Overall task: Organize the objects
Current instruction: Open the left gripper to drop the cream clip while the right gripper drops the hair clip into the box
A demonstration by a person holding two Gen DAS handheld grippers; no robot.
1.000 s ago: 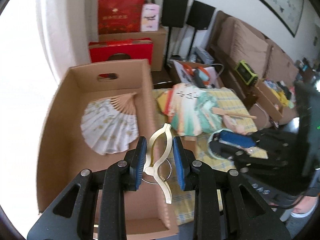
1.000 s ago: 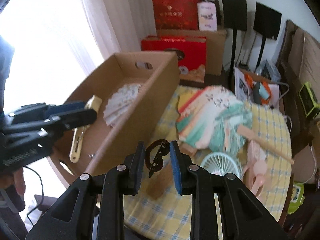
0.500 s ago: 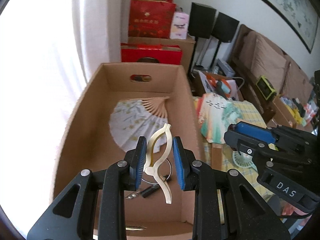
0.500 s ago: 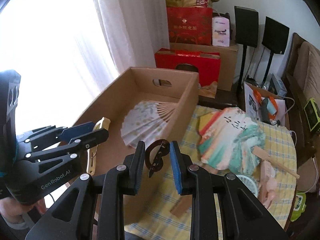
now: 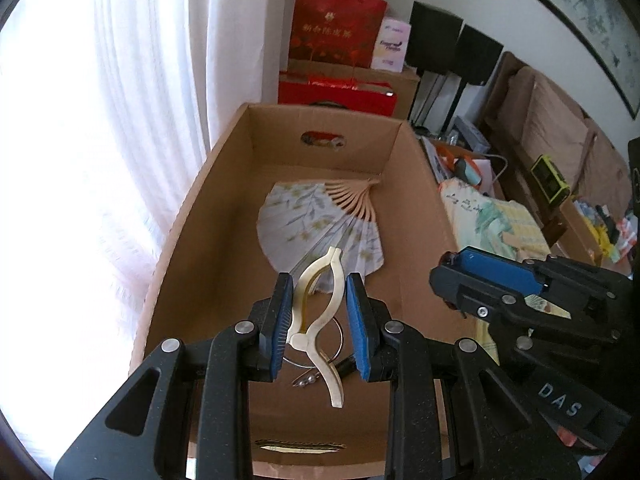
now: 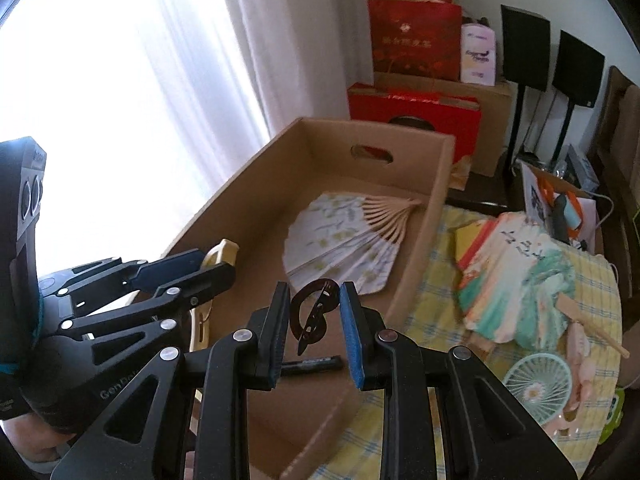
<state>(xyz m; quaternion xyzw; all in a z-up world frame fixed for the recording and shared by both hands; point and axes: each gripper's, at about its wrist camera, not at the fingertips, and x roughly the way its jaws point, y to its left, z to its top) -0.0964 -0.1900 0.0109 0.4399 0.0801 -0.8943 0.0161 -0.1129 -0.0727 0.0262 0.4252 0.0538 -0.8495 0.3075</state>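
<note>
My left gripper is shut on a cream plastic hair clip and hangs over the open cardboard box. A white folding fan lies spread on the box floor, with a metal ring and a black marker nearer me. My right gripper is shut on a dark brown hair clip above the box's near right part. In the right wrist view the left gripper shows at the left with the cream clip. The right gripper's fingers show at the right of the left wrist view.
To the right of the box, a yellow checked cloth carries printed round fans, a small mint electric fan and a pink item. White curtains hang at the left. Red gift bags, brown cartons and black speakers stand behind.
Both grippers have moved left with their clips, from beside and over the box's right wall to above the inside of the box. Neither grip has changed.
</note>
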